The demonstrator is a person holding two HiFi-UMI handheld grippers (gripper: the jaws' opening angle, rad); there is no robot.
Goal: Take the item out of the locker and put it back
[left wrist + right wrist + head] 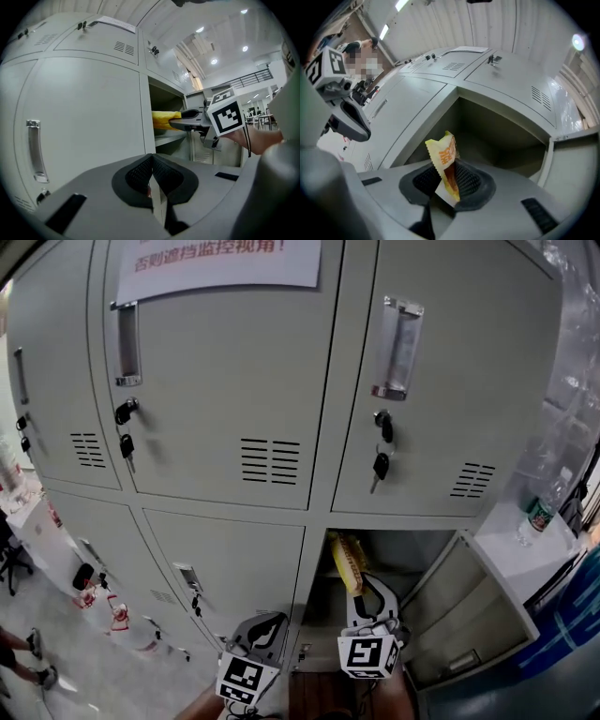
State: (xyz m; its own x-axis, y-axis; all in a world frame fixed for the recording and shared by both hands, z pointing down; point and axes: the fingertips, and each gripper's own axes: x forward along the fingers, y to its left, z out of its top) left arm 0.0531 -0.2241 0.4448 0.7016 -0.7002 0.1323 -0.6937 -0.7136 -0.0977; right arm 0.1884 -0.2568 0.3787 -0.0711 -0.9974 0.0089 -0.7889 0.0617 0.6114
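A yellow snack packet (pixel 445 159) with orange print stands upright between the pads of my right gripper (pixel 447 180), which is shut on it. In the head view this gripper (pixel 361 589) holds the packet (pixel 345 561) at the mouth of the open lower locker (pixel 412 554). The compartment (pixel 497 136) behind the packet looks bare. My left gripper (pixel 152 180) is shut with nothing in it, in front of the closed locker door (pixel 84 126) to the left. It sees the right gripper (pixel 180 123) with the packet (pixel 164 119).
The open locker's door (pixel 469 610) swings out to the right. Keys hang in the upper lockers' locks (pixel 380 465). A plastic bottle (pixel 539 512) stands on a white surface at the right. A paper notice (pixel 220 263) is stuck on the upper door.
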